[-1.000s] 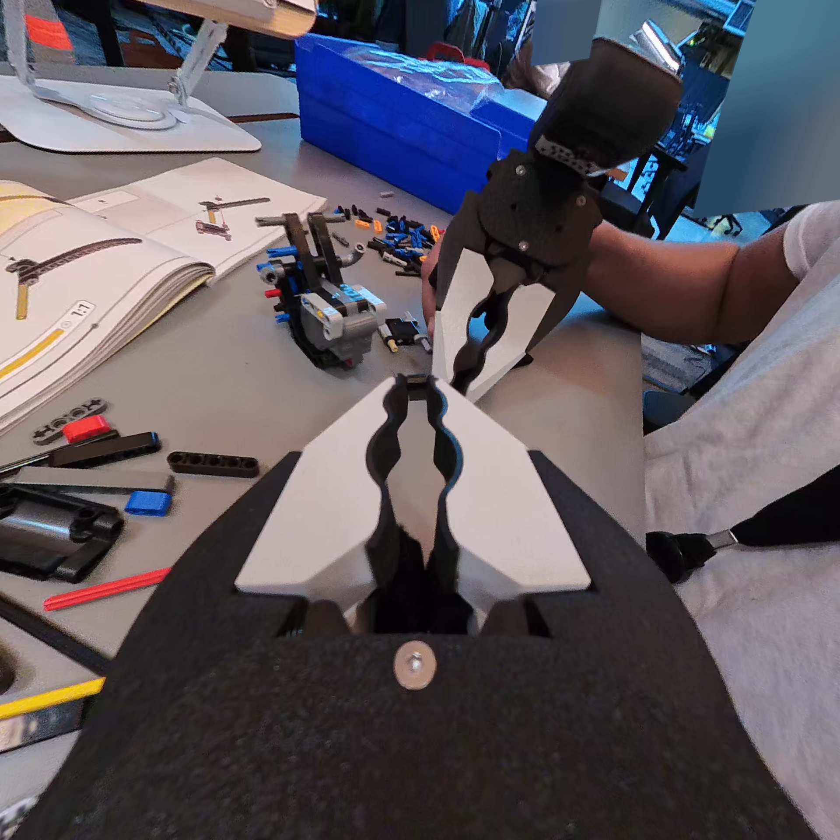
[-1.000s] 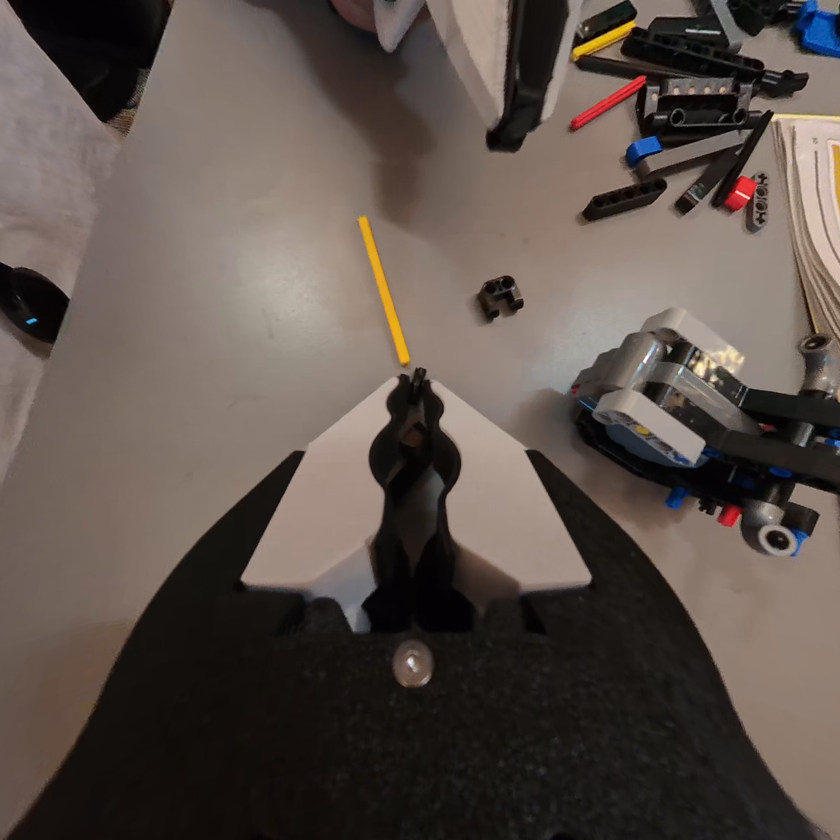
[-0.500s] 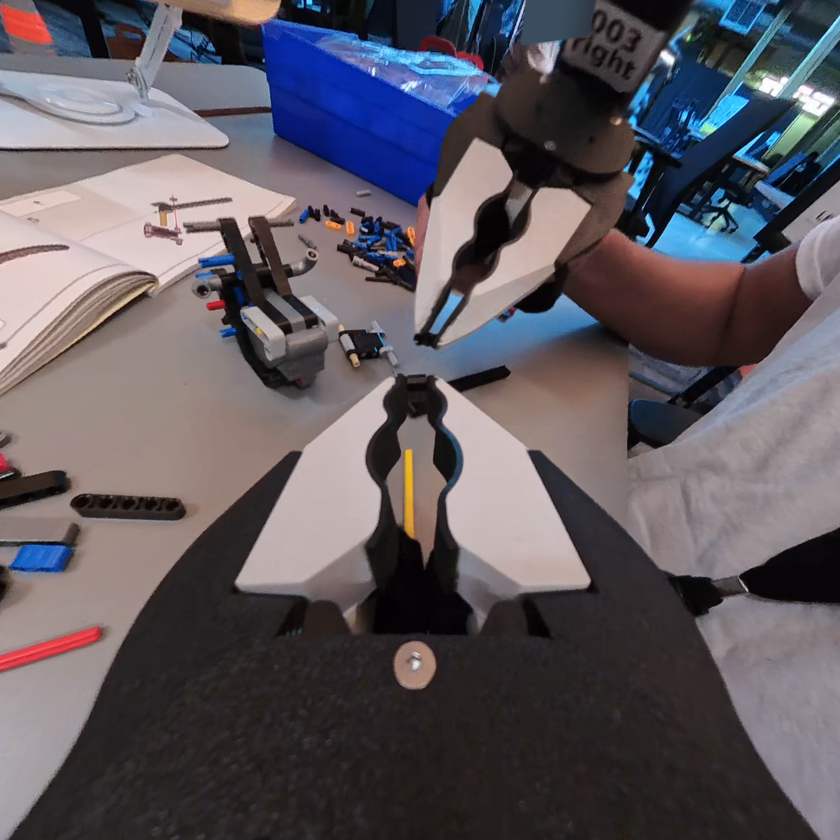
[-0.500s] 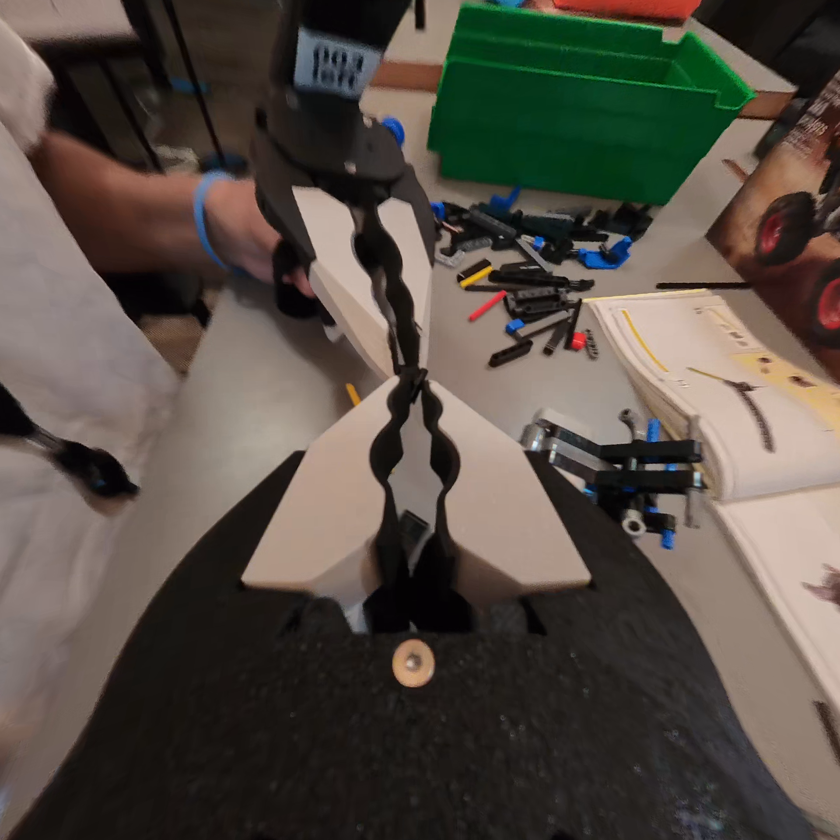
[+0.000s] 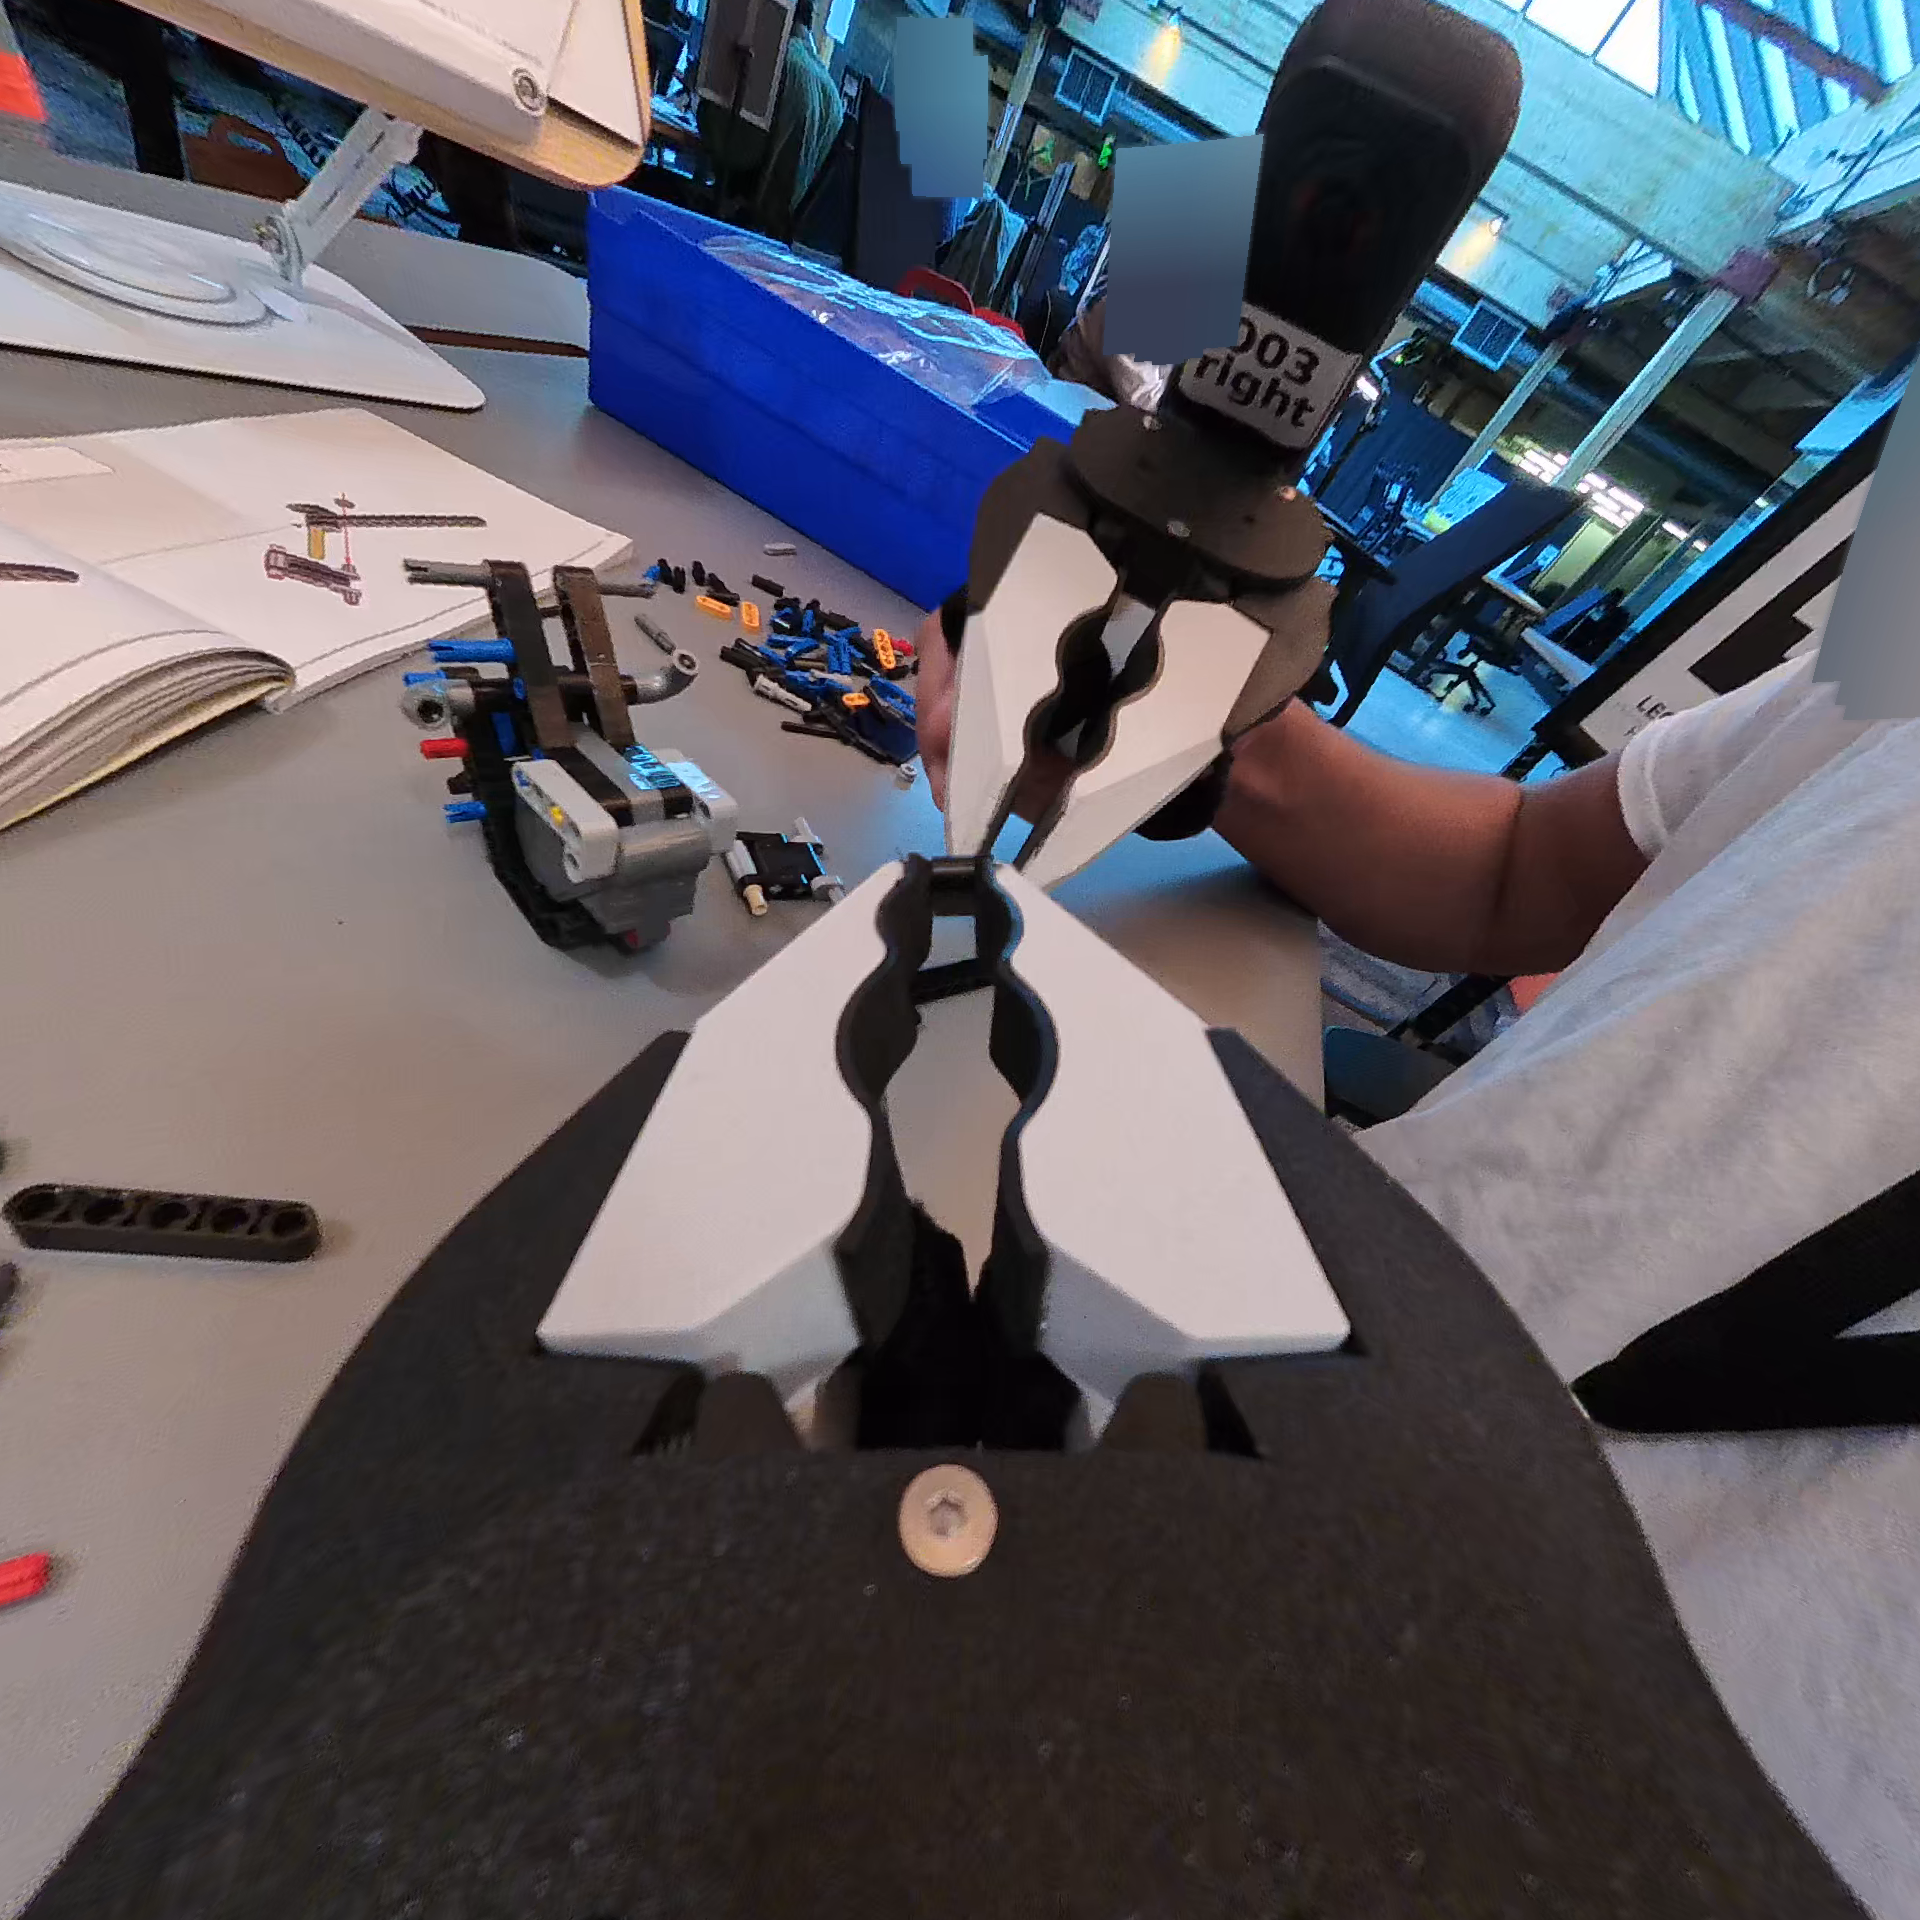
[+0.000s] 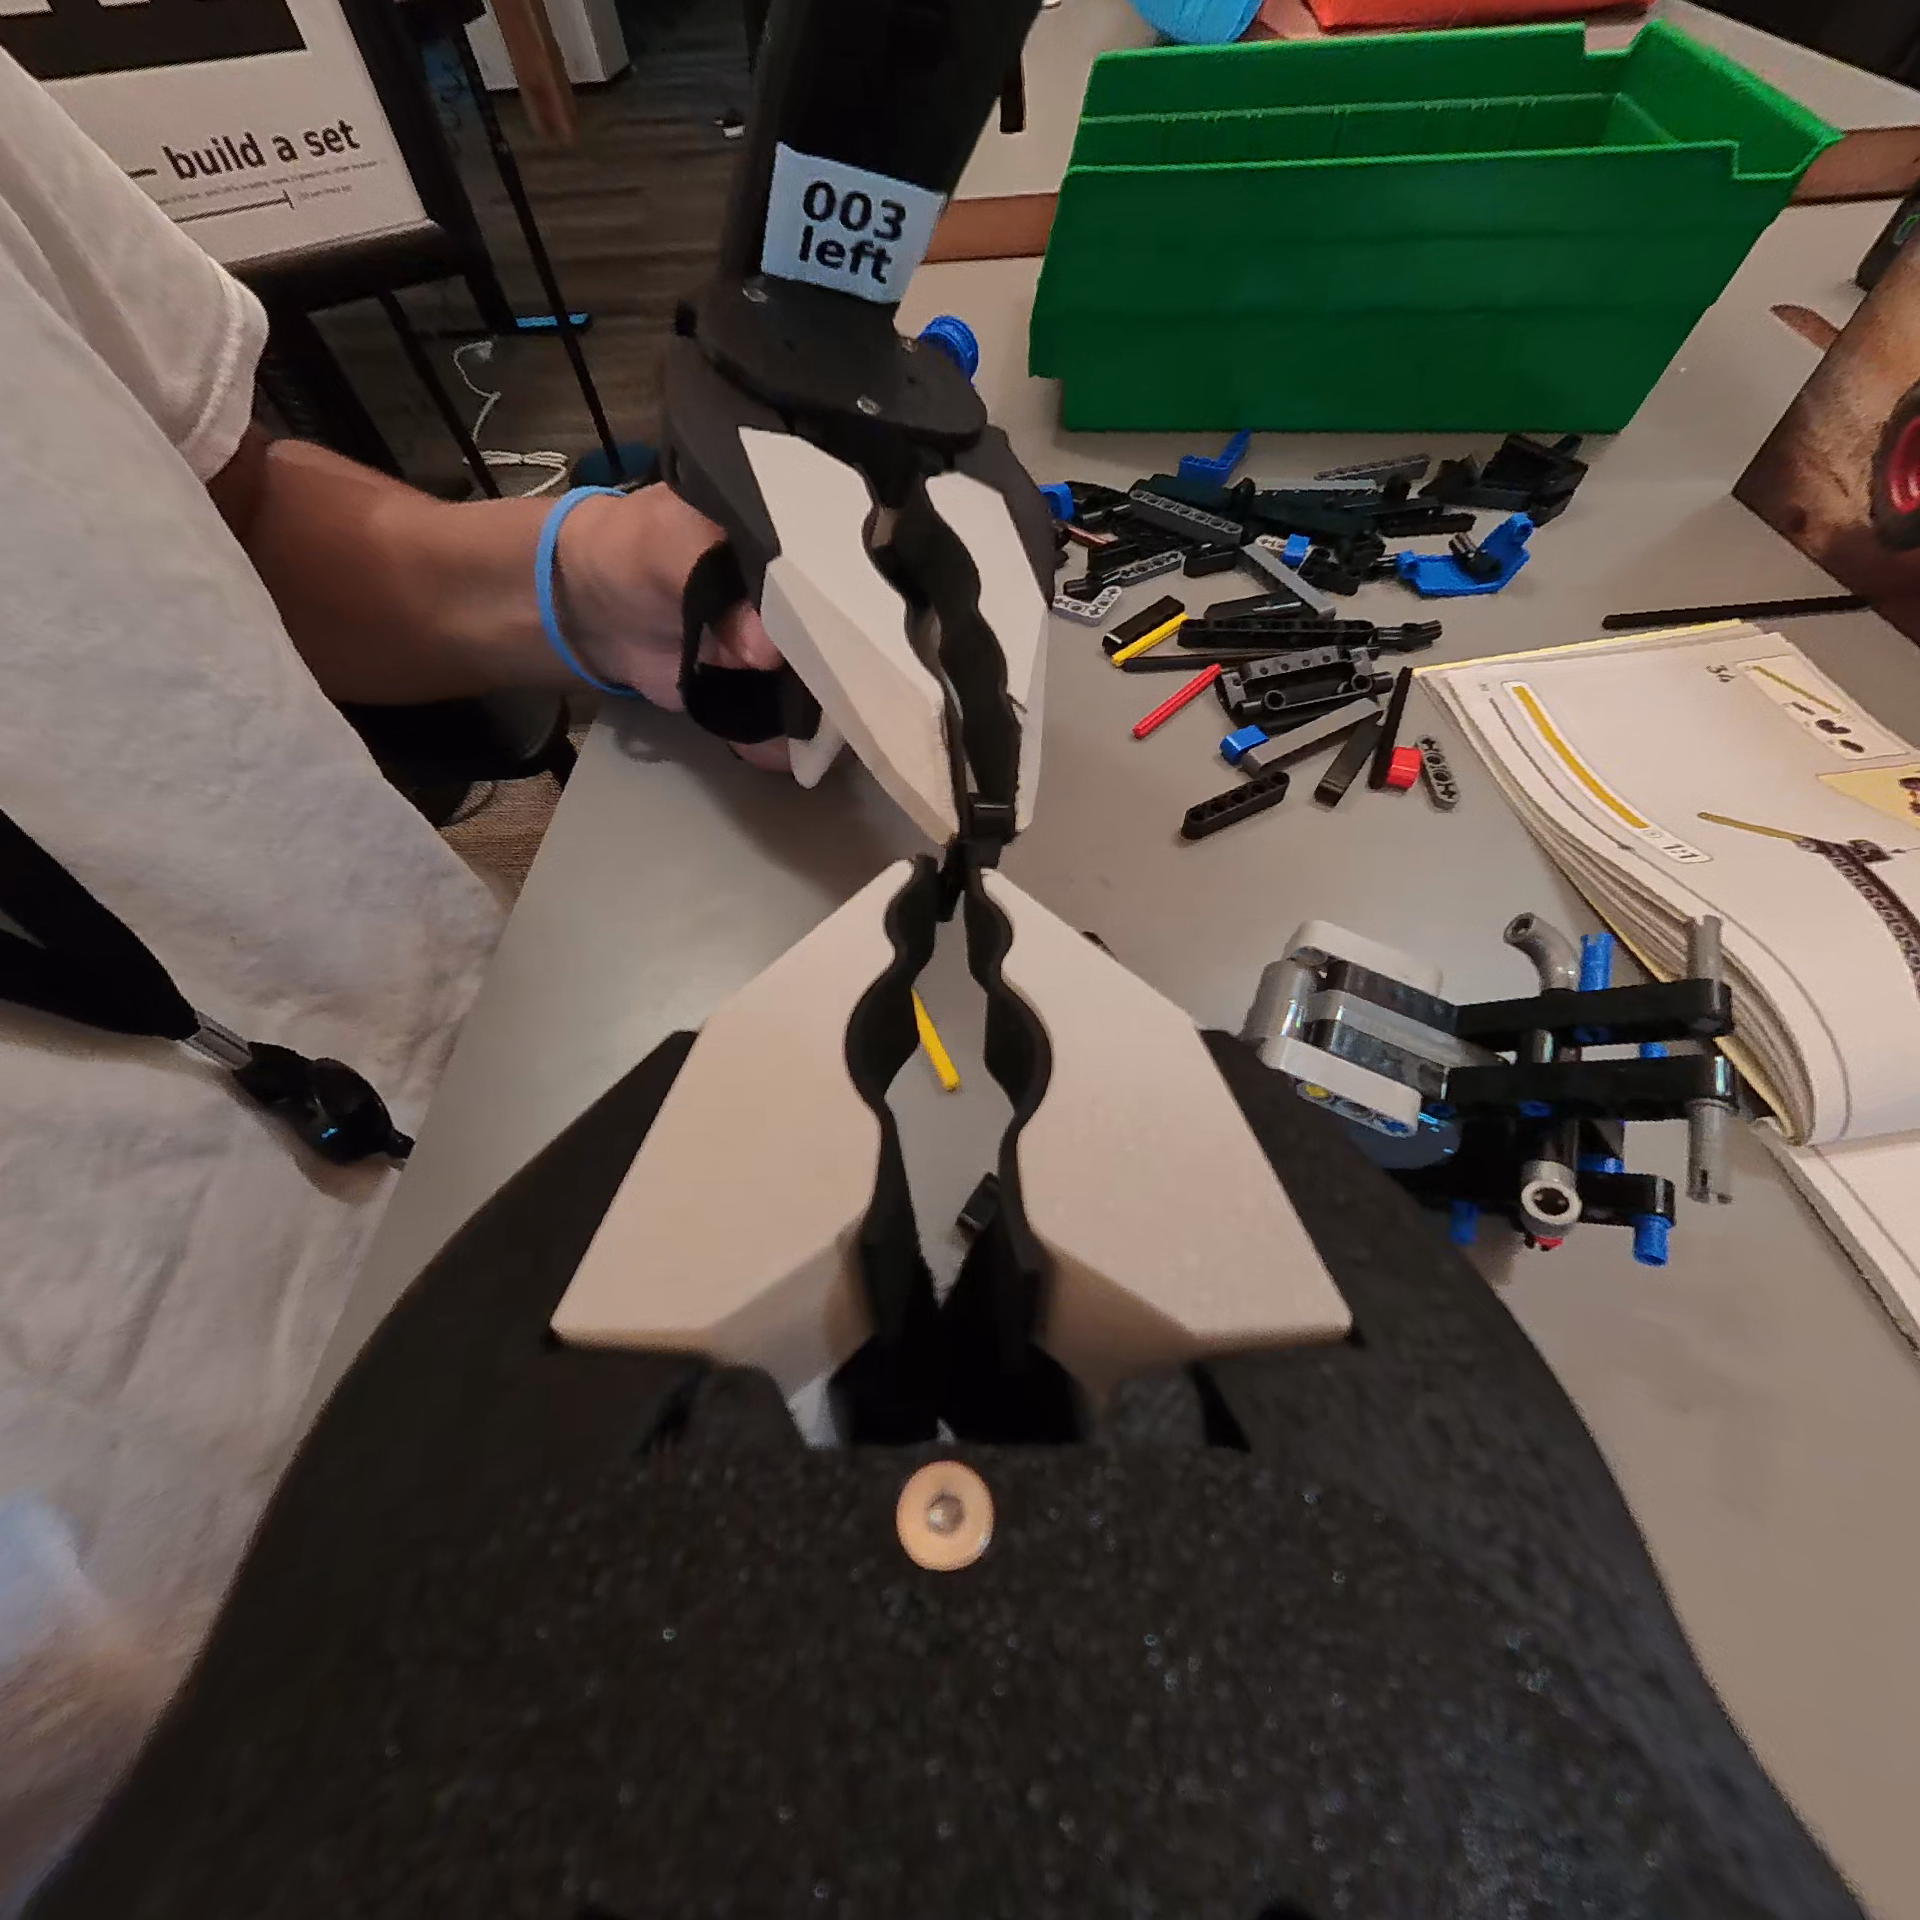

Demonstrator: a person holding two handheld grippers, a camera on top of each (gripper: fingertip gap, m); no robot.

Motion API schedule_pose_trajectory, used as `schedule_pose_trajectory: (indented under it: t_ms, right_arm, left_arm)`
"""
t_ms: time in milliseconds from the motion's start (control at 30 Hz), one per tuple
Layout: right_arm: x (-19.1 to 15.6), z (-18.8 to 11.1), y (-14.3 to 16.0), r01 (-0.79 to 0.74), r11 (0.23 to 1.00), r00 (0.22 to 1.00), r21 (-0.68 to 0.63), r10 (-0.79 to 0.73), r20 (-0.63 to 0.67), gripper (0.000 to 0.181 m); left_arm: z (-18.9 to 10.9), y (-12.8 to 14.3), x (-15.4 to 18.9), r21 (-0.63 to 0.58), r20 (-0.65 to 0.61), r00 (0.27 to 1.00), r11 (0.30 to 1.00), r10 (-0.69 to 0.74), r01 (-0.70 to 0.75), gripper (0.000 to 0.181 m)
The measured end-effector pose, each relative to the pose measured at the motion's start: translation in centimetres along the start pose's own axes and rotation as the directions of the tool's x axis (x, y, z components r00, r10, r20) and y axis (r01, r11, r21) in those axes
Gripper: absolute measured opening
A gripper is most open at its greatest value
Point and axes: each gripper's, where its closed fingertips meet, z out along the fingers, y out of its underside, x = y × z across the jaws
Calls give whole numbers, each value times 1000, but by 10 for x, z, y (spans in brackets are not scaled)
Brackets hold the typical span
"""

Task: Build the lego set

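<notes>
Left wrist view: left tool [image 5: 954,873] is up off the grey tabletop [image 5: 260,1018], tips pinched on a small black lego piece [image 5: 952,871]. Right tool [image 5: 1003,836] meets it tip to tip from above; its tips are narrowed on a thin black pin [image 6: 954,883], seen best in the right wrist view, which butts against that piece.

Near to far on the tabletop:
- one yellow axle [image 6: 935,1051] and one small black connector [image 6: 979,1205], lying loose below the right tool
- one part-built lego model [image 5: 582,769], grey, black and blue, lying on its side
- one black five-hole beam [image 5: 161,1222], apart from the rest
- one open instruction booklet [image 5: 260,582], just beside the model
- a scatter of small blue, black and orange pins [image 5: 821,665]; too many to count
- a second pile of long black beams with blue, red and yellow bits [image 6: 1278,634]
- one blue bin [image 5: 790,416] with clear plastic on top, one green bin [image 6: 1382,249]

Each tool handle carries one printed label. A framed white sign [image 6: 197,135] with dark print stands behind the person's arm. Room behind is a large open hall with office chairs.
</notes>
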Motion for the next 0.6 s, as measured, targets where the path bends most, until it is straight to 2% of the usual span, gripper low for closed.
schedule_pose_trajectory:
  t_ms: [200, 267, 367, 433, 533, 600]
  right_arm:
    - [1, 0, 0, -30, 999, 1000, 14, 30, -5, 4]
    - [7, -3, 1, -41, 999, 998, 11, 41, -54, 4]
    - [27, -26, 20, -77, 995, 968, -56, 61, -243, 4]
    - [44, -51, 40, -102, 990, 904, -93, 53, -423, 4]
    - [48, -79, 77, -64, 976, 818, -211, -70, -572, 4]
    - [47, -90, 77, -3, 977, 746, -215, -141, -651, 4]
  left_arm:
    - [0, -2, -1, 12, -2, 1000, 1000, -22, 22, 6]
    - [-2, -2, -5, 4, 25, 1000, 1000, -1, 1, 6]
    - [-16, 2, -31, -68, 196, 972, 991, 131, -119, 6]
    - [-32, 6, -52, -151, 331, 905, 962, 268, -229, 6]
    - [-42, 4, -54, -139, 361, 880, 951, 310, -277, 6]
    - [-43, 1, -51, -114, 358, 878, 948, 319, -298, 6]
